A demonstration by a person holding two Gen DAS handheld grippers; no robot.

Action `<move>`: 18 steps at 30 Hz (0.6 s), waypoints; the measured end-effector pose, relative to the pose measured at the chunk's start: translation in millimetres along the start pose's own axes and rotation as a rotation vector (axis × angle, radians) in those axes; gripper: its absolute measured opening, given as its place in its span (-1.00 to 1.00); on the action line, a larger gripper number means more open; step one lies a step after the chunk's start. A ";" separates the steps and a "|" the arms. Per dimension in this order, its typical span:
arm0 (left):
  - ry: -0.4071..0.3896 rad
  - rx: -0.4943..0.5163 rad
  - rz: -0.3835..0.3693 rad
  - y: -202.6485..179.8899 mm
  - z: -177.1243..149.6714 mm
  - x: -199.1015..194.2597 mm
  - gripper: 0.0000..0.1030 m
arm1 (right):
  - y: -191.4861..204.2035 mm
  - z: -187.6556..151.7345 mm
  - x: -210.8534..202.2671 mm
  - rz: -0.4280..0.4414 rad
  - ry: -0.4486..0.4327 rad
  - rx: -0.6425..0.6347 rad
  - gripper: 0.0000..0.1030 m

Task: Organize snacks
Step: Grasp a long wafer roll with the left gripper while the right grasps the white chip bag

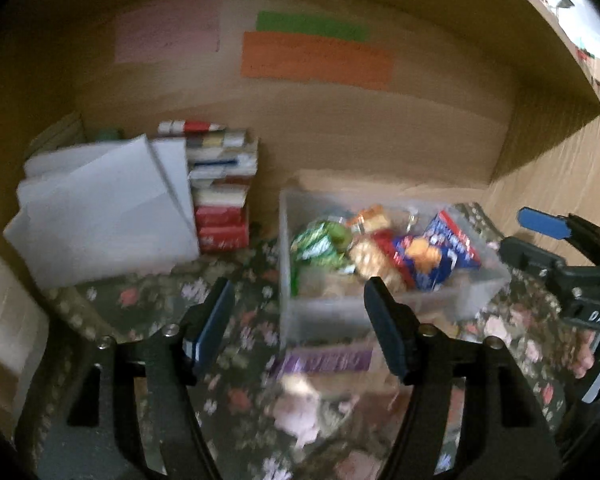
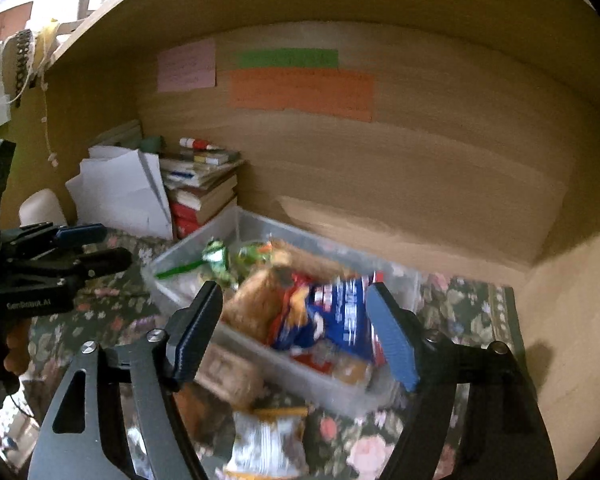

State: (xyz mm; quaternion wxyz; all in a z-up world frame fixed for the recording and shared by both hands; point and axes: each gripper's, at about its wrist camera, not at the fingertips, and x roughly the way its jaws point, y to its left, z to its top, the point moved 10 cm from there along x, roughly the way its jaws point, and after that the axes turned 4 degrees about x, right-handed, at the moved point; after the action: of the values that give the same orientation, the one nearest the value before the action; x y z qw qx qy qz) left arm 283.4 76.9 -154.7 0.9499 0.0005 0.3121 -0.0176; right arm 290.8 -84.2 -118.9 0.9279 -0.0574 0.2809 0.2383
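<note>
A clear plastic bin [image 1: 480, 296] [image 2: 260, 224] stands on a floral cloth inside a wooden alcove. It holds a blue packet [image 1: 440, 256] [image 2: 340, 316], a green packet [image 1: 316, 240] [image 2: 220, 260] and a tan packet [image 1: 372, 256] [image 2: 256, 304]. My left gripper [image 1: 300, 324] hangs open just before the bin's near wall, with nothing between its pads. My right gripper [image 2: 296, 332] is open over the bin's near corner, also gripping nothing. A purple packet [image 1: 324, 360] lies on the cloth before the bin. A white and yellow packet [image 2: 268, 444] and a brown packet [image 2: 228, 372] lie there too.
A stack of books [image 1: 220, 192] [image 2: 200, 188] and white papers [image 1: 108, 208] [image 2: 120, 192] fill the back left. Pink, green and orange notes [image 1: 316, 60] are stuck on the back wall. Each gripper shows in the other's view: the right gripper [image 1: 528, 236], the left gripper [image 2: 100, 246].
</note>
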 end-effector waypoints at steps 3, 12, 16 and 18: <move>0.035 -0.016 -0.001 4.3 -22.8 -1.6 0.30 | -5.0 -20.2 -3.9 0.002 0.027 0.031 0.42; 0.119 0.007 0.028 -0.1 -81.3 10.2 0.30 | -13.8 -80.5 6.0 0.033 0.149 0.147 0.43; 0.144 0.034 0.020 -9.3 -91.2 22.0 0.30 | -11.7 -102.6 10.3 0.056 0.197 0.185 0.43; 0.152 0.044 0.014 -13.6 -91.9 28.3 0.30 | -8.7 -109.6 13.3 0.066 0.218 0.191 0.43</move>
State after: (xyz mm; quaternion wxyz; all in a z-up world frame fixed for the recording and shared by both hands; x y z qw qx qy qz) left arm 251.2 63.5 -245.3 0.9233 0.0252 0.3828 -0.0175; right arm 250.5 -112.7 -218.0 0.8848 0.0149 0.4029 0.2334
